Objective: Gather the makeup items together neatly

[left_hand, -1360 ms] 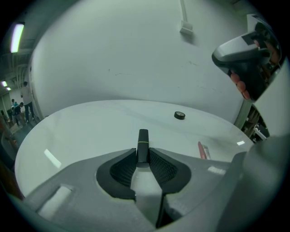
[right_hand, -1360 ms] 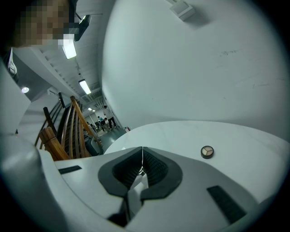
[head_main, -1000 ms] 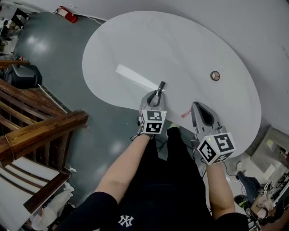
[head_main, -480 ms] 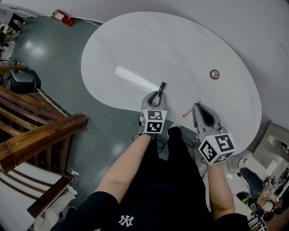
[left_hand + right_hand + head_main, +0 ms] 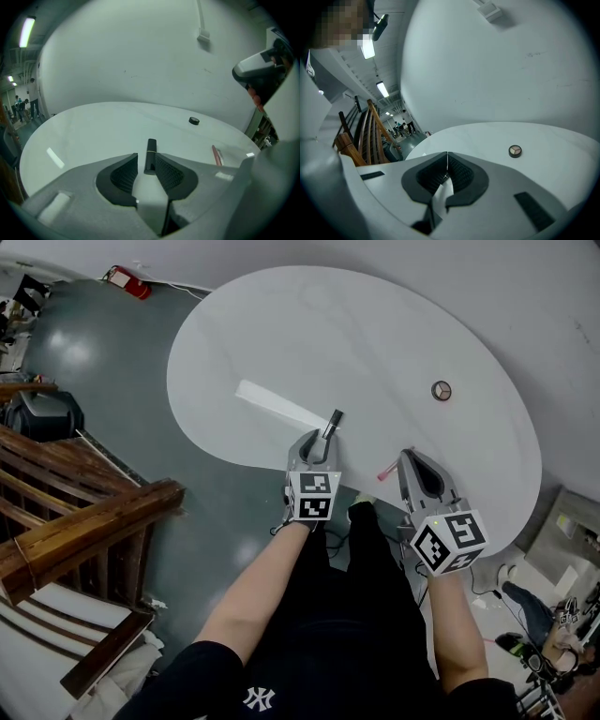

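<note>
A black tube (image 5: 334, 420) with a gold band lies near the front edge of the white table (image 5: 375, 334). My left gripper (image 5: 322, 435) is around its near end. In the left gripper view the tube (image 5: 151, 145) rests against the right pad, with a sliver of gap at the left pad, so my left gripper (image 5: 146, 153) is open. A pink pencil (image 5: 385, 471) (image 5: 216, 154) lies just left of my right gripper (image 5: 410, 456). The right gripper (image 5: 447, 152) has its tips touching and nothing between them. A round compact (image 5: 442, 390) (image 5: 514, 151) sits farther back on the right.
The table's curved front edge runs just under both grippers. A wooden railing (image 5: 84, 521) stands to the left on the grey floor. A bright strip of reflected light (image 5: 281, 406) crosses the tabletop left of the tube.
</note>
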Demonstrator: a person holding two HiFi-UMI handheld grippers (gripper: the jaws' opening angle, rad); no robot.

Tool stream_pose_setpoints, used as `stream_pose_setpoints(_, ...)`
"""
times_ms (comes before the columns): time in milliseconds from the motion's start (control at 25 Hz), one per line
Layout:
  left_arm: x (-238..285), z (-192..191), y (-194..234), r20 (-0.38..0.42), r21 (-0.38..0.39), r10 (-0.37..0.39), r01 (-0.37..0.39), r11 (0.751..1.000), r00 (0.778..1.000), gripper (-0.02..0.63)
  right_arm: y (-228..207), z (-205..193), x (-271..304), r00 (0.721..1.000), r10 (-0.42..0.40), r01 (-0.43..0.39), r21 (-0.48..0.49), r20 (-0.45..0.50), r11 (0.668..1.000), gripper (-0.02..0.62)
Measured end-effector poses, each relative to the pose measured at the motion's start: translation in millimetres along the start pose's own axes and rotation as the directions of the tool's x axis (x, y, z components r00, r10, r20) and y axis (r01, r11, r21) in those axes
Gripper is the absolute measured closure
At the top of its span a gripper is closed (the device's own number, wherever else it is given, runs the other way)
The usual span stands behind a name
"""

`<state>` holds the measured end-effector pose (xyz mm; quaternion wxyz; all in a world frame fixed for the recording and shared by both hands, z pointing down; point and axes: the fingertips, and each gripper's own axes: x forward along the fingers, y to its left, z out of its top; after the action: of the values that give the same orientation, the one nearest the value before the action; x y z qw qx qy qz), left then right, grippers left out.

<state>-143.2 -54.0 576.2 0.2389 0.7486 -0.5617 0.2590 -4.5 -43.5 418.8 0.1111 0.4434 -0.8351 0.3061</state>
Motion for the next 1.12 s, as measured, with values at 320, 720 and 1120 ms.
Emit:
stream_pose_setpoints(320,-23,31,-26,0.069,0.065,-0.065,0.06,0.996,0.996,0.506,-3,10,-11,0.998,-0.032,0.031,0.013,0.046,0.999,0.58)
stream_pose_setpoints(720,-44,69,-83,0.141,0.155,-0.199,0.177,0.972,0.97,0.518,-11,21,-40,0.991,-0.084,0.083,0.014,0.102,0.996,0.58)
stream_pose_setpoints(1120,-36,67,-133,0.113,0.243,-0.276,0.243,0.939,0.954,0.595,-41,14,-65,0.982,-0.146,0.141,0.055,0.115,0.988,0.58)
